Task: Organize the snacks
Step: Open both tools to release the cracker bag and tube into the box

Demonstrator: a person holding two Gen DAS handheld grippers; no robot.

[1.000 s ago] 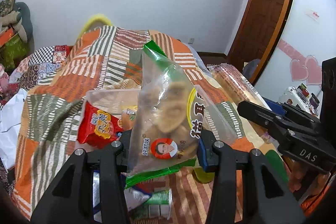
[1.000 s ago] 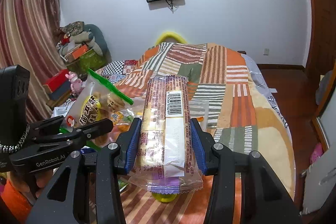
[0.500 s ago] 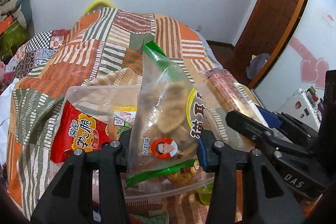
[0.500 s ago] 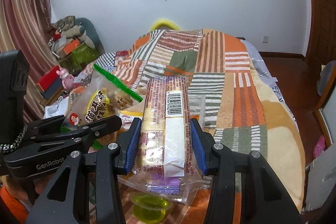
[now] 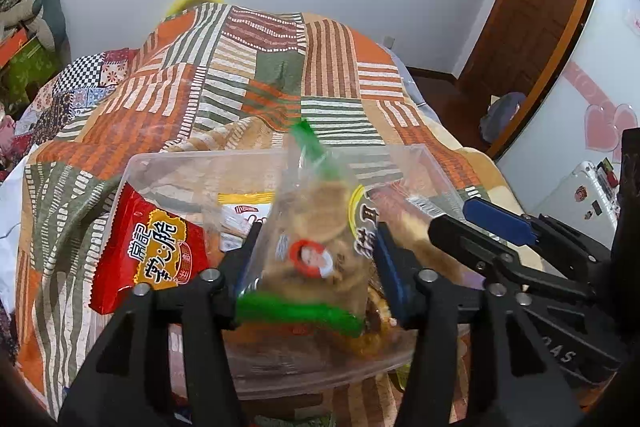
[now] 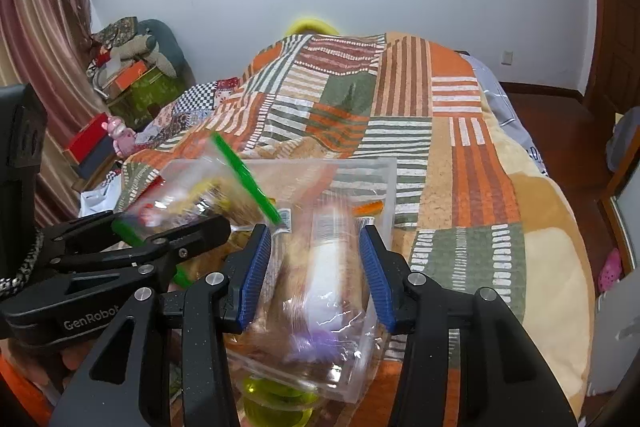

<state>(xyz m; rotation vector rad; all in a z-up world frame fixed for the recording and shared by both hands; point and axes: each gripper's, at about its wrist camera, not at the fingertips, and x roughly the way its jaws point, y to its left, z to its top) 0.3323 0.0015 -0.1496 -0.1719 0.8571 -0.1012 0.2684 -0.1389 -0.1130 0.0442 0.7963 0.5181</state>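
My left gripper (image 5: pixel 316 263) is shut on a clear green-edged bag of biscuits (image 5: pixel 316 227), held over a clear plastic bin (image 5: pixel 192 163) on the bed. A red snack pack (image 5: pixel 156 251) leans at the bin's left side. My right gripper (image 6: pixel 316 267) holds a long clear-wrapped biscuit roll (image 6: pixel 328 263), blurred, between blue pads (image 6: pixel 256 267), low over the same bin (image 6: pixel 384 179). The jaws look a little wider than the roll. The left gripper and its bag (image 6: pixel 208 195) also show at the left of the right wrist view.
The bin sits on a patchwork orange, green and striped quilt (image 5: pixel 280 67). A yellow-green jelly cup (image 6: pixel 276 399) lies below the bin's near edge. A wooden door (image 5: pixel 532 11) is at the right, clutter and boxes (image 6: pixel 132 79) at the left wall.
Both grippers have dropped forward and down over the bin with their snacks. The roll now blurs and tilts between the right jaws, which have spread slightly.
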